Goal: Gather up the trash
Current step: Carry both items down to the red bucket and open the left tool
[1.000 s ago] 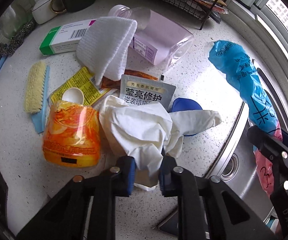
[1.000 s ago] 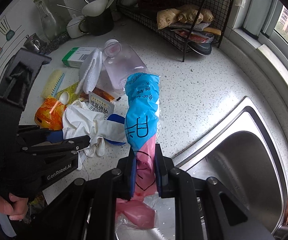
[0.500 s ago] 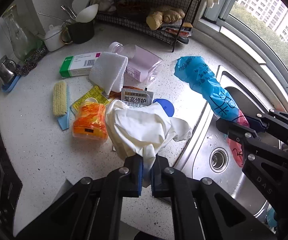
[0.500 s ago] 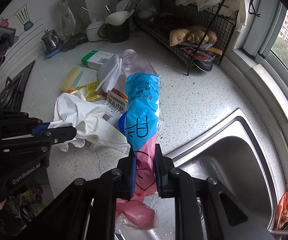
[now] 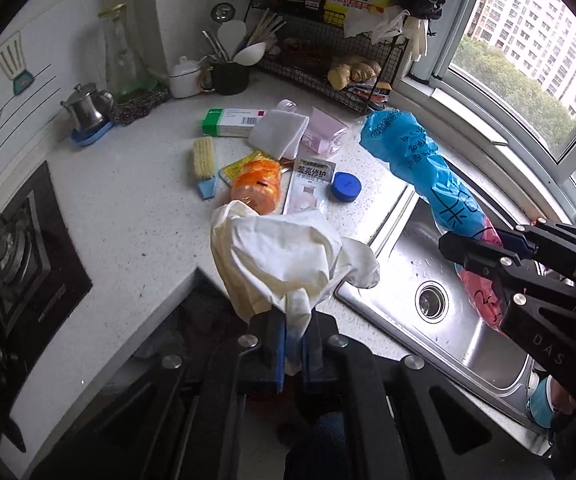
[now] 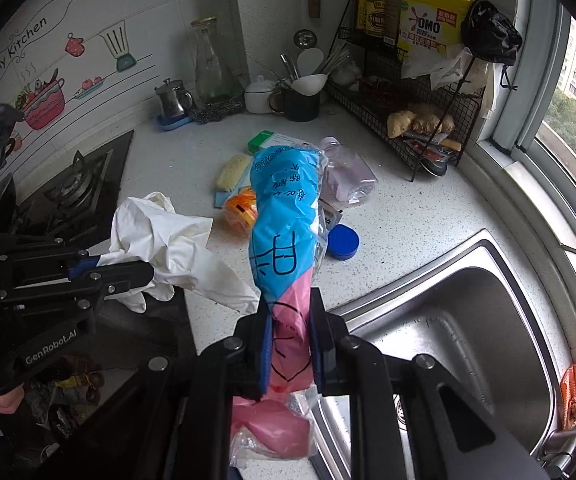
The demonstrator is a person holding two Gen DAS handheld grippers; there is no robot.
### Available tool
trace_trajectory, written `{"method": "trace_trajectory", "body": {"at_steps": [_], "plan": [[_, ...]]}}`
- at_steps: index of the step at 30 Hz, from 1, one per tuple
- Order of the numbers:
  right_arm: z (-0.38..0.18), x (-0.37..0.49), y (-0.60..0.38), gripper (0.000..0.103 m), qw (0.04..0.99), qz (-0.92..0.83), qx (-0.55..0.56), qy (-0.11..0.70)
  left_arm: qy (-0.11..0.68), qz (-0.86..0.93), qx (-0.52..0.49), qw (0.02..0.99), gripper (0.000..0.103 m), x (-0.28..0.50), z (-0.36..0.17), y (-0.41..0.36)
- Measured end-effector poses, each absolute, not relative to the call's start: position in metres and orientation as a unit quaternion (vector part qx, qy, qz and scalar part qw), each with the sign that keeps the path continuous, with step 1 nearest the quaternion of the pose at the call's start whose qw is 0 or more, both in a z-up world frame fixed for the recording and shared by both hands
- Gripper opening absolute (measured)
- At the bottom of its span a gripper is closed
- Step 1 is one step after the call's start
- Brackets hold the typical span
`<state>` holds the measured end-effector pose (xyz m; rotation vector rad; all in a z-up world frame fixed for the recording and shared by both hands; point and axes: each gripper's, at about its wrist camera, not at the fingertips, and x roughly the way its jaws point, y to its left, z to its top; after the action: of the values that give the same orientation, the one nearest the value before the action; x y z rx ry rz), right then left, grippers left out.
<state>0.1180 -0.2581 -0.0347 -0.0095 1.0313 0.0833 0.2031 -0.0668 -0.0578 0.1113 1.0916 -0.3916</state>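
Note:
My left gripper (image 5: 292, 350) is shut on a crumpled white glove (image 5: 275, 258), which hangs in the air above the counter's front edge. In the right wrist view the same glove (image 6: 159, 240) hangs from the left gripper (image 6: 143, 272) at the left. My right gripper (image 6: 290, 344) is shut on a blue and pink plastic wrapper (image 6: 283, 220) that stands up from its jaws. The left wrist view has that wrapper (image 5: 416, 164) over the sink's edge, with the right gripper (image 5: 484, 256) low at the right. More trash lies on the counter: an orange packet (image 5: 255, 186), a silver sachet (image 5: 312, 172), a blue lid (image 5: 346, 186).
A steel sink (image 6: 468, 320) lies at the right, a gas hob (image 5: 11, 256) at the left. A green and white box (image 5: 231, 120), a folded white cloth (image 5: 277, 134), a scrub brush (image 5: 203, 158) and a pink pouch (image 5: 326, 132) lie farther back. A wire rack (image 6: 420, 120) stands in the corner.
Both grippers have risen and drawn back from the counter. The white glove came up off the trash pile in the left gripper. The blue and pink wrapper rose with the right gripper.

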Motion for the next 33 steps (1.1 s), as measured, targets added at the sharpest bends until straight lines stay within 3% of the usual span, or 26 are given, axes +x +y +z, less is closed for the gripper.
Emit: {"method": "trace_trajectory", "body": {"at_steps": [8, 22, 28, 33], "plan": [[-0.039, 0.08, -0.194, 0.014, 0.867, 0.1, -0.041, 0.486, 0.514, -0.13, 0.022, 0.847, 0.005, 0.122, -0.059, 0.0], [-0.106, 0.039, -0.108, 0.014, 0.823, 0.172, -0.065, 0.538, 0.57, -0.046, -0.023, 0.82, 0.005, 0.05, -0.121, 0.086], [-0.153, 0.044, -0.092, 0.014, 0.804, 0.185, -0.075, 0.56, 0.598, -0.038, -0.057, 0.799, 0.005, 0.051, -0.175, 0.103], [-0.223, 0.056, -0.082, 0.014, 0.787, 0.168, -0.065, 0.589, 0.628, -0.027, -0.066, 0.775, 0.005, 0.071, -0.256, 0.114]]}}
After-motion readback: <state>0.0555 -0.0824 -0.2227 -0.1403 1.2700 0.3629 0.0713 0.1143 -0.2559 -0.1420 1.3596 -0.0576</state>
